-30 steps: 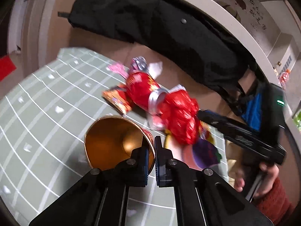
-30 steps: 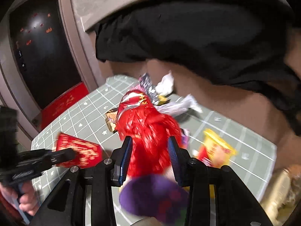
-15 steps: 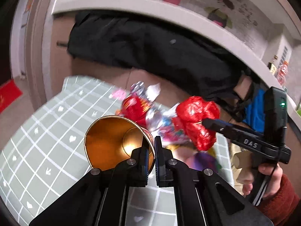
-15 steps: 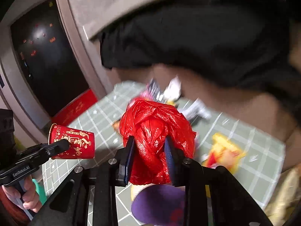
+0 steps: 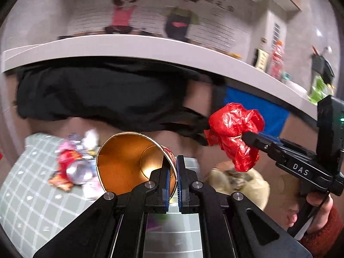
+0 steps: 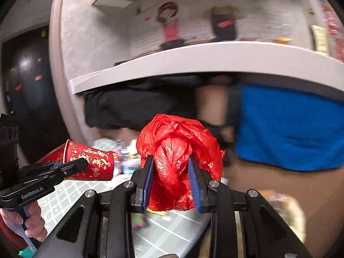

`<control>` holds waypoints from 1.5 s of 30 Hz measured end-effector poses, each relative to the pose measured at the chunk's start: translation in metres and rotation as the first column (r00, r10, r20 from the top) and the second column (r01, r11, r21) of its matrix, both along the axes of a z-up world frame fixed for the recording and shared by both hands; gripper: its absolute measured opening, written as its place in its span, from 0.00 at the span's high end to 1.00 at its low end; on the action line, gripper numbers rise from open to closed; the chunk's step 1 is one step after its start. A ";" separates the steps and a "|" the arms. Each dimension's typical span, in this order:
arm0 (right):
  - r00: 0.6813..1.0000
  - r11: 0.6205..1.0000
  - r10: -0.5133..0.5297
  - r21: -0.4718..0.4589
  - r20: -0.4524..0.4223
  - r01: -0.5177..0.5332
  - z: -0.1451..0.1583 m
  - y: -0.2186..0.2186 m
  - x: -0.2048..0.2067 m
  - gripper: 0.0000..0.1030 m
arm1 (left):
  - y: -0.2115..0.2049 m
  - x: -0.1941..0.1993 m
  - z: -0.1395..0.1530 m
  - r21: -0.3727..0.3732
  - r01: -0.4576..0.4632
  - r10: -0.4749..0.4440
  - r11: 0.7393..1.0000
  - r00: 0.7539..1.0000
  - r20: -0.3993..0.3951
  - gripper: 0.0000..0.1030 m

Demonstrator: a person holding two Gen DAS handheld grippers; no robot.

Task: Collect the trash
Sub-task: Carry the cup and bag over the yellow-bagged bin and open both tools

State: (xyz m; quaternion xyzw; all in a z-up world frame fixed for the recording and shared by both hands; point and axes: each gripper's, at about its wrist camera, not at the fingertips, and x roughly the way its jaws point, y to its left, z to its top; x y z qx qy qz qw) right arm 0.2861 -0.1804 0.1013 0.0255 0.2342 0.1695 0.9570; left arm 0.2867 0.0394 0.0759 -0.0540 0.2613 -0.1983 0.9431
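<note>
My left gripper [image 5: 171, 167] is shut on the rim of a red paper cup [image 5: 126, 161] with a gold inside, held tilted above the green grid mat [image 5: 32, 204]. The cup also shows in the right wrist view [image 6: 90, 163]. My right gripper [image 6: 172, 176] is shut on a crumpled red plastic bag [image 6: 178, 163] and holds it in the air; the bag also shows in the left wrist view [image 5: 234, 133]. A crushed red can [image 5: 71, 165] and several wrappers lie on the mat at the left.
A beige bag [image 5: 238, 182] sits on the floor right of the mat. A white shelf [image 5: 150, 47] runs across above, with black cloth [image 5: 96, 92] and a blue cloth [image 6: 290, 124] under it. A dark door [image 6: 25, 75] stands at the left.
Both grippers have risen off the mat. The right gripper lifted the red bag away from the trash pile and moved right. The left gripper raised the cup.
</note>
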 end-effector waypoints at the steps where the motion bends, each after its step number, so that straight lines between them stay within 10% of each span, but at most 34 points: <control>1: 1.000 1.000 -0.029 -0.008 0.008 0.029 0.000 -0.014 -0.006 0.73 | -0.018 0.002 -0.002 0.001 0.028 -0.028 1.000 1.000 -0.003 0.95; 22: 0.957 0.959 -0.281 0.017 -0.071 0.283 -0.054 -0.172 -0.036 0.72 | -0.196 0.040 -0.064 -0.039 0.300 -0.302 0.953 0.941 -0.152 0.95; 30: 0.956 0.959 -0.271 0.055 -0.112 0.279 -0.070 -0.181 -0.010 0.70 | -0.208 0.056 -0.079 -0.056 0.318 -0.323 0.947 0.927 -0.193 0.94; 37: 0.939 0.942 -0.290 0.115 -0.184 0.314 -0.095 -0.195 0.010 0.66 | -0.206 0.077 -0.093 -0.097 0.331 -0.345 0.939 0.904 -0.252 0.57; 45: 0.936 0.946 -0.300 0.074 -0.182 0.317 -0.099 -0.183 0.001 0.66 | -0.152 0.077 -0.083 -0.083 0.192 -0.207 0.978 0.947 -0.244 0.57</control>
